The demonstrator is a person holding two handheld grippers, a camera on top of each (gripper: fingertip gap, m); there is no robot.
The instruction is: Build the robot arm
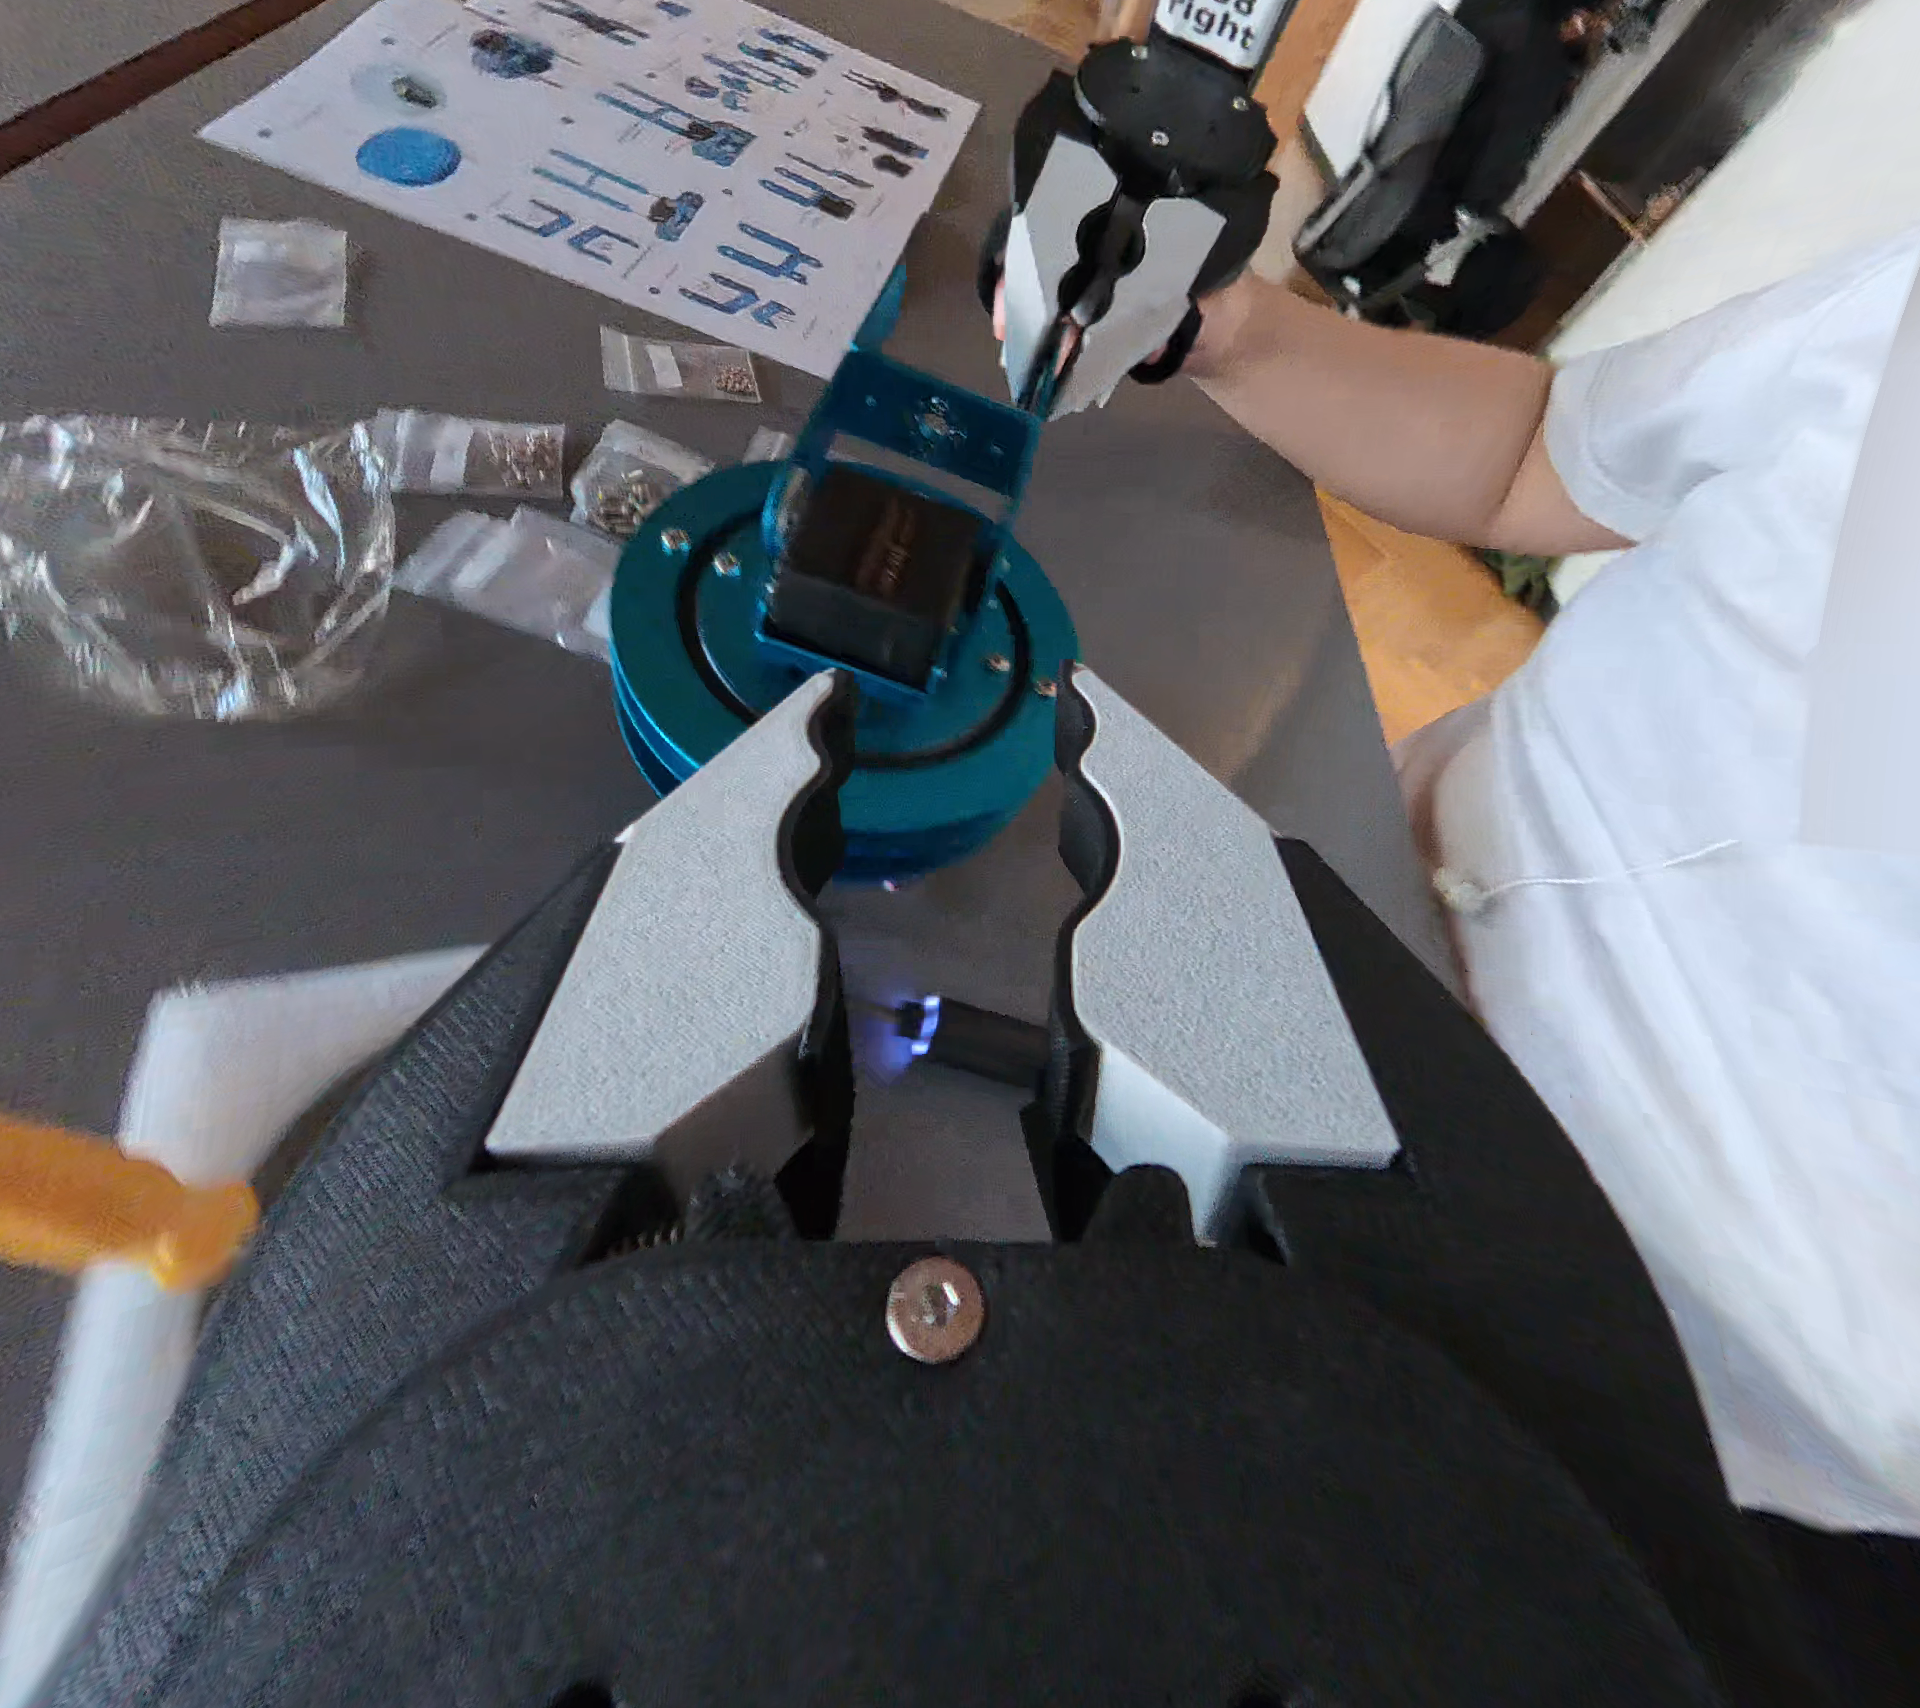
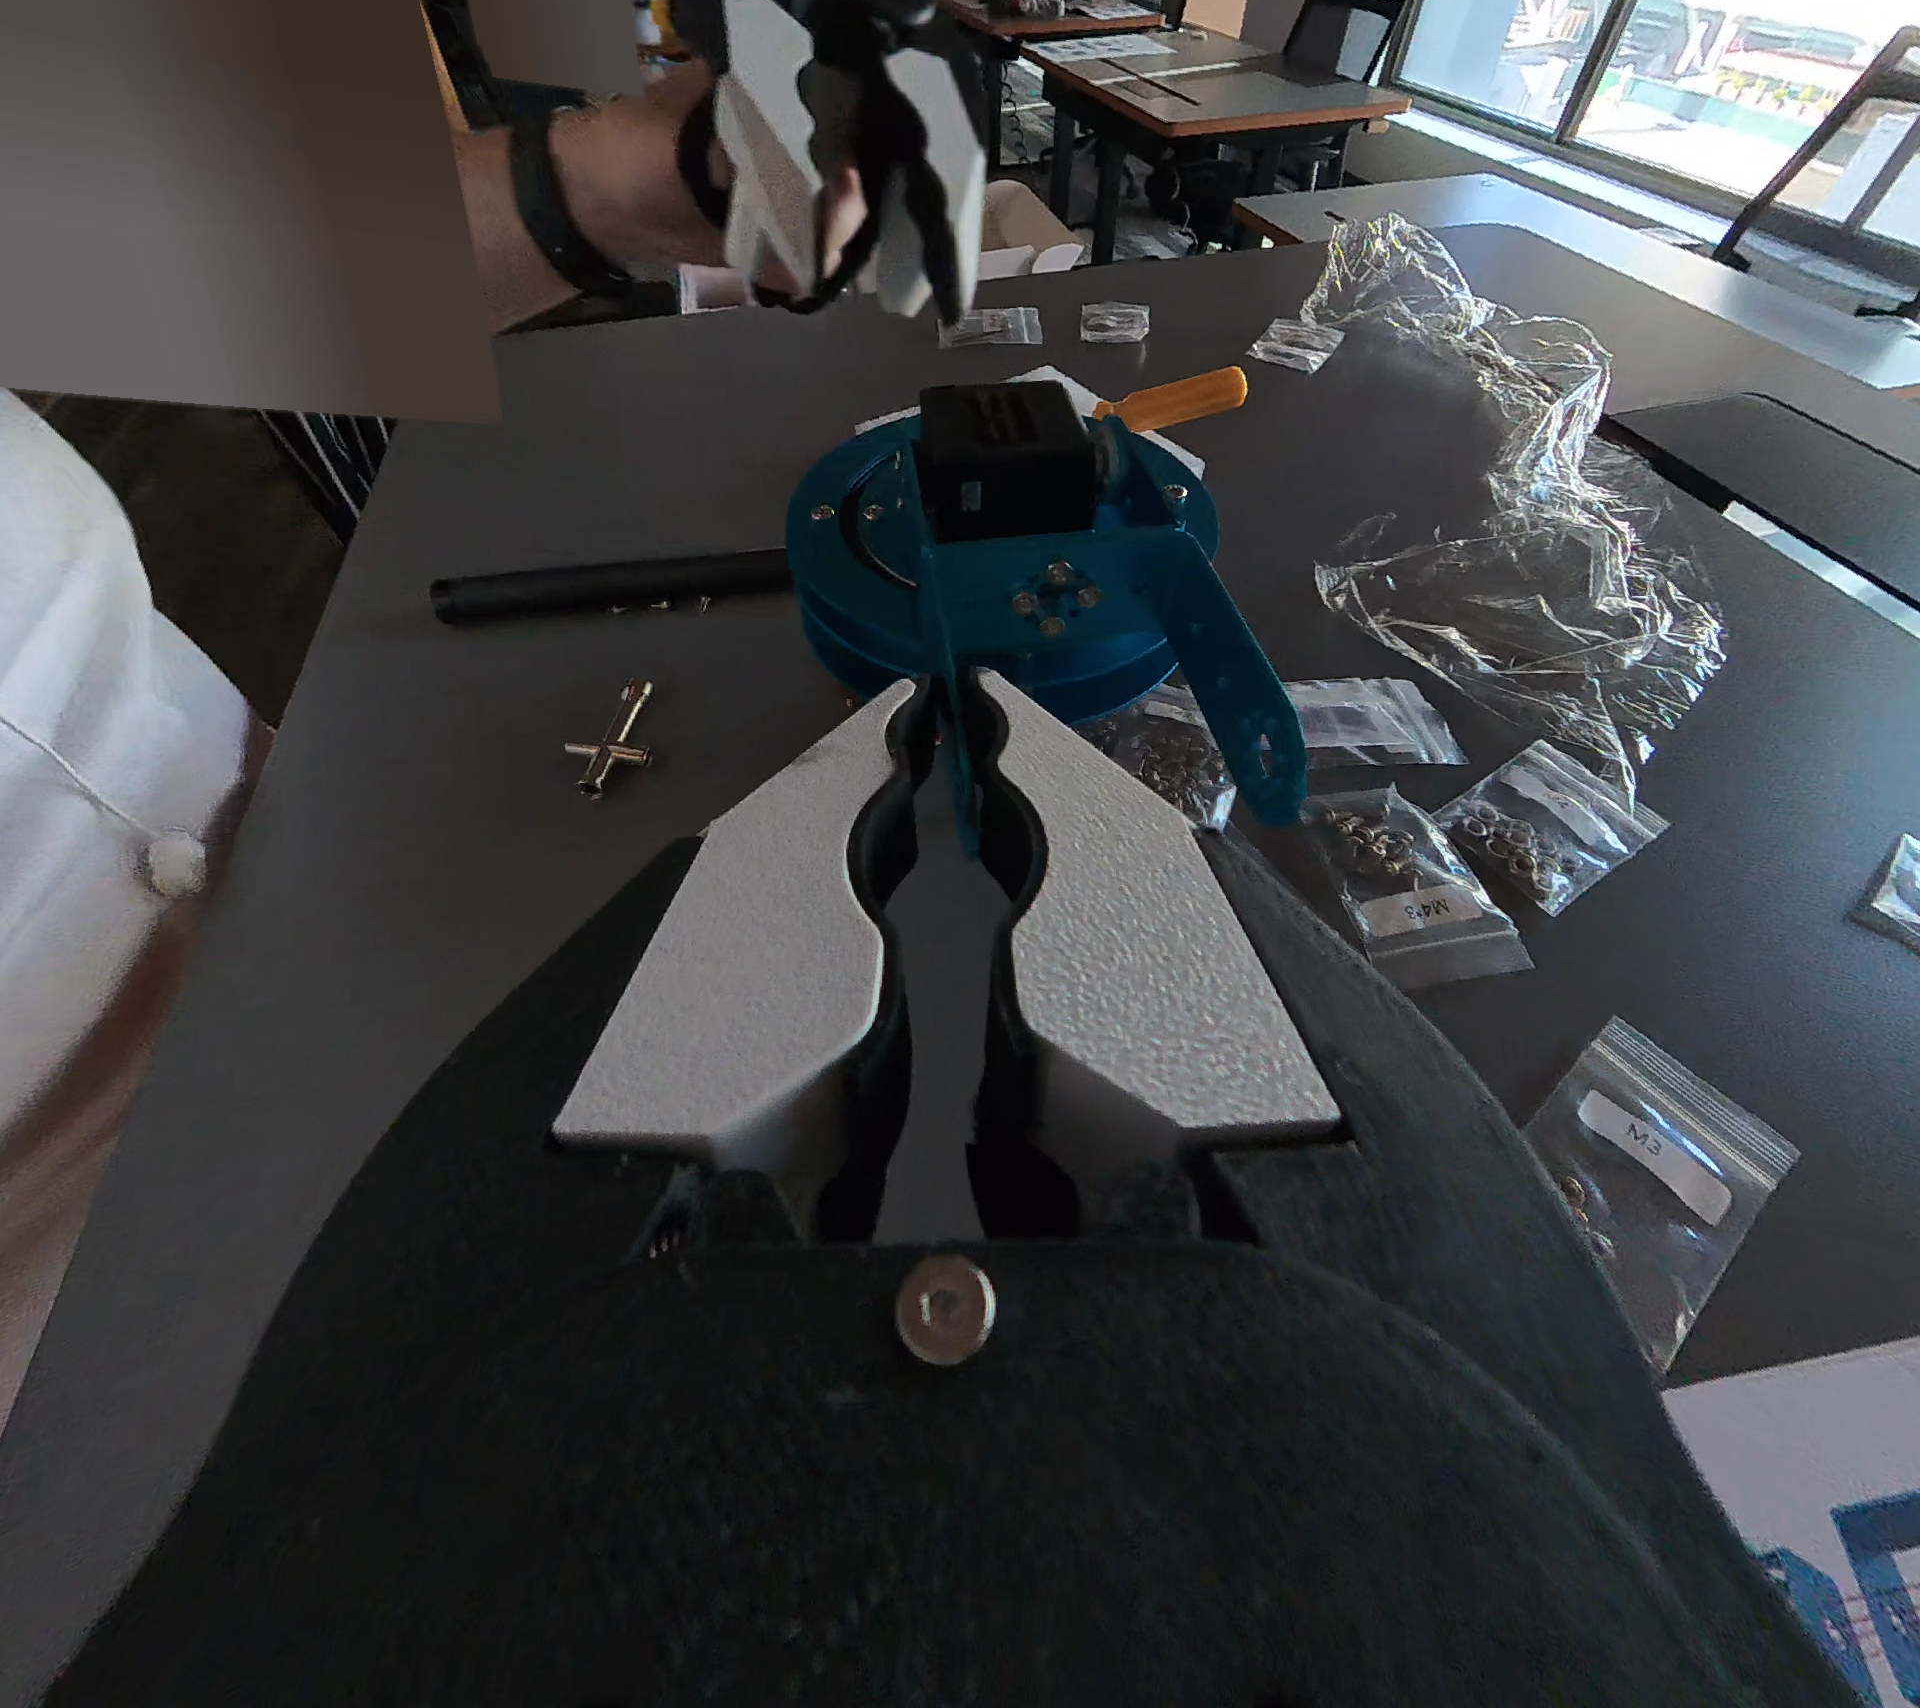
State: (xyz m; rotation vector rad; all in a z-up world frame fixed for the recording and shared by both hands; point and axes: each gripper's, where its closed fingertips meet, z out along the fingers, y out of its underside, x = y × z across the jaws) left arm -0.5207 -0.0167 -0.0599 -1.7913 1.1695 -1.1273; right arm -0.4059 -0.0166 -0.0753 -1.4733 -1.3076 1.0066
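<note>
My right gripper (image 2: 948, 702) pinches the blue metal U-bracket (image 2: 1091, 619), steadying it over the round blue base (image 2: 831, 515); left gripper (image 1: 945, 692) hovers wide, empty.

Each tool (image 1: 951, 702) (image 2: 948, 697) has grey wavy-edged fingers, black textured body, silver screw; white sleeve (image 1: 1662, 453).
</note>
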